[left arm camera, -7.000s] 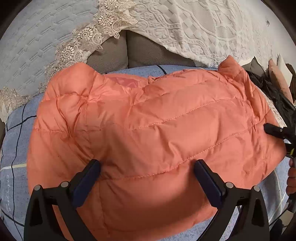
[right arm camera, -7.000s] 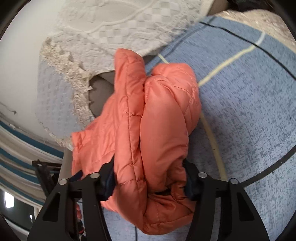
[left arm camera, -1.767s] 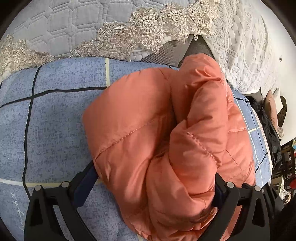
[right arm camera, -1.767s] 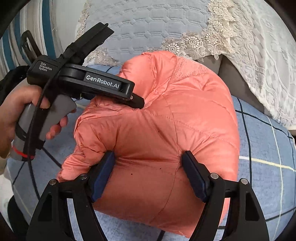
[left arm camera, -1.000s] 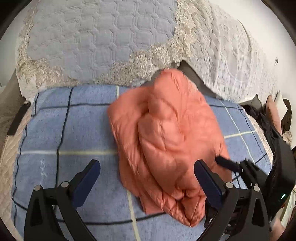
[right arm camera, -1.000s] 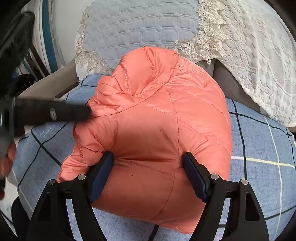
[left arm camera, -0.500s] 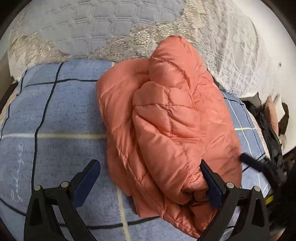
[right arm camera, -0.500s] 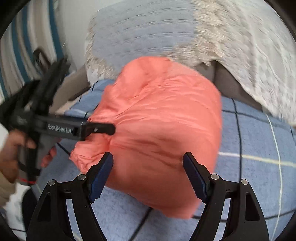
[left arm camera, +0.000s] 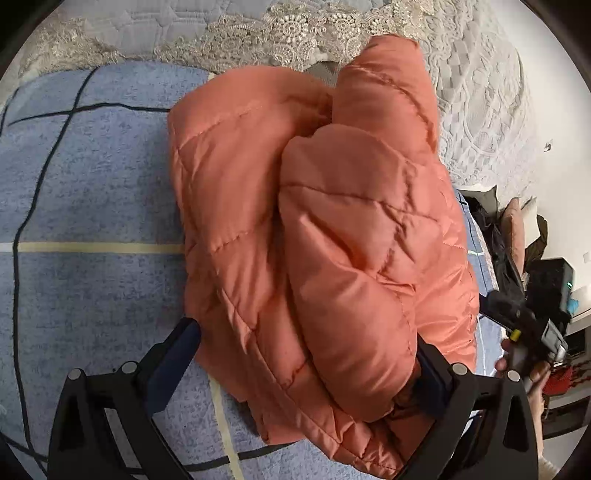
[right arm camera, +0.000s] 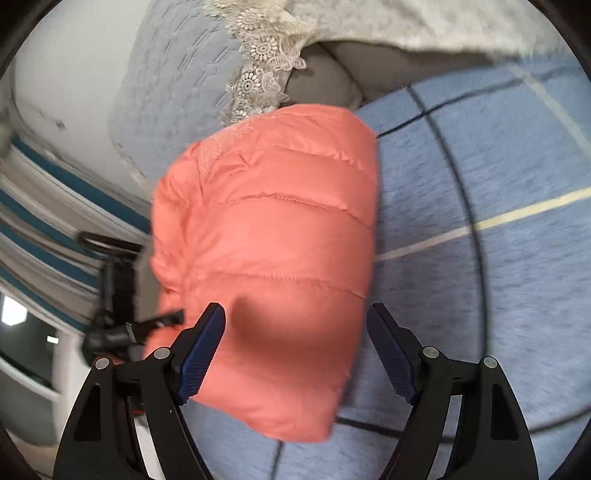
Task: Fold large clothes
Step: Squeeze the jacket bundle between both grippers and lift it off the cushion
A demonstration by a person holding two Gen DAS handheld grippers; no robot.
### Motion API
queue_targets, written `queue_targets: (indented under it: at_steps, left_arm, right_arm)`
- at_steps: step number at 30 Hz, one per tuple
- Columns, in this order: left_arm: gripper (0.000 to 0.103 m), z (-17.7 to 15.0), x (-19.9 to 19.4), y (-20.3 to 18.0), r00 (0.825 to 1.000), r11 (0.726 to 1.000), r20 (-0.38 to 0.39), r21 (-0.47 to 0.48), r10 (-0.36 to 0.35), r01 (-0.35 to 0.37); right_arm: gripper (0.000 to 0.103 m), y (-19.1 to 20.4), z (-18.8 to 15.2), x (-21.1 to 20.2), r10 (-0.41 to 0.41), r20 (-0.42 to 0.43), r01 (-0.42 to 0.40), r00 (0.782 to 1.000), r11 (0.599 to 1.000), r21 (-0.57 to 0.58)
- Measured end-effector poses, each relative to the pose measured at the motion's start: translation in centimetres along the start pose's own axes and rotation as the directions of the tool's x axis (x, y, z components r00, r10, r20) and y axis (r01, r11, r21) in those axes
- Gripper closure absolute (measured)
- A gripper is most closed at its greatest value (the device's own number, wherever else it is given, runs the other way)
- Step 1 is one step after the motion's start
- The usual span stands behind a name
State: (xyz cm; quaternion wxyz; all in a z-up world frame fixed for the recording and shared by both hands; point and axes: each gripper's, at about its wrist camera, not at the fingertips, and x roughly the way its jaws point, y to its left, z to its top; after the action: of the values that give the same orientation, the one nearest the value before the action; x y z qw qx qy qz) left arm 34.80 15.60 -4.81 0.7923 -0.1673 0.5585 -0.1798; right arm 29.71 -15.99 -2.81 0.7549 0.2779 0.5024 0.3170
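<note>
An orange quilted puffer jacket (left arm camera: 332, 229) lies bundled in thick folds on the blue checked bed cover (left arm camera: 92, 192). My left gripper (left arm camera: 306, 332) hangs close over its near end, jaws wide open. One fingertip (left arm camera: 184, 339) is beside the jacket's edge and the other is tucked against a puffy fold. In the right wrist view the jacket (right arm camera: 273, 236) sits as a rounded block. My right gripper (right arm camera: 295, 310) stands open at its near end, pads apart from the fabric. It shows in the left wrist view as the right gripper (left arm camera: 517, 325), held by a hand. The left gripper (right arm camera: 122, 325) appears blurred.
A grey quilted pillow with lace trim (left arm camera: 258, 29) and a white lace cover (left arm camera: 480, 122) lie behind the jacket. Dark clutter (left arm camera: 502, 236) sits off the bed's right side. A blue-striped wall (right arm camera: 55, 229) stands at the left in the right wrist view.
My left gripper has sunk closer to the jacket, which now reaches between its fingers. My right gripper has pulled off the jacket, rolled and swung round to its end.
</note>
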Motion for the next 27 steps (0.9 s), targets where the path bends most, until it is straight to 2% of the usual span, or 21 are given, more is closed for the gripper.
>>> queue_targets:
  at_steps: [3, 5, 8, 12, 18, 20, 22, 27]
  left_arm:
    - [0.000, 0.5, 0.3, 0.4, 1.000, 1.000, -0.016, -0.005, -0.023, 0.023]
    - [0.000, 0.9, 0.4, 0.5, 0.999, 0.999, -0.022, 0.002, -0.037, 0.037]
    - [0.000, 1.7, 0.7, 0.9, 0.996, 0.997, -0.038, -0.021, -0.081, 0.080]
    - [0.000, 2.7, 0.8, 1.9, 0.989, 0.989, -0.050, -0.061, -0.139, 0.136]
    - [0.000, 3.9, 1.5, 3.1, 0.982, 0.982, -0.070, -0.084, -0.176, 0.170]
    - [0.000, 4.0, 2.3, 3.2, 0.978, 0.981, -0.108, -0.093, -0.180, 0.171]
    - [0.000, 4.2, 2.8, 4.0, 0.971, 0.973, -0.131, -0.140, -0.200, 0.182]
    - [0.000, 4.6, 4.3, 4.6, 0.959, 0.968, -0.177, -0.165, -0.220, 0.191]
  right_arm:
    - [0.024, -1.3, 0.9, 1.2, 0.022, -0.014, -0.022, 1.000, 0.999, 0.044]
    - [0.024, -1.8, 1.8, 2.5, 0.089, -0.028, -0.087, 0.996, 0.994, 0.063]
    - [0.012, -2.2, 2.8, 3.7, 0.098, -0.049, -0.094, 0.994, 0.992, 0.079]
    - [0.001, -2.5, 3.8, 5.3, 0.134, -0.076, -0.128, 0.988, 0.988, 0.081]
    - [0.000, -3.2, 4.1, 7.6, 0.191, -0.134, -0.174, 0.972, 0.976, 0.128]
    - [0.000, -3.2, 4.0, 8.0, 0.206, -0.155, -0.188, 0.966, 0.974, 0.123]
    - [0.000, -3.2, 4.1, 8.5, 0.213, -0.172, -0.192, 0.962, 0.973, 0.128]
    - [0.000, -2.8, 4.4, 8.9, 0.201, -0.170, -0.182, 0.965, 0.975, 0.124]
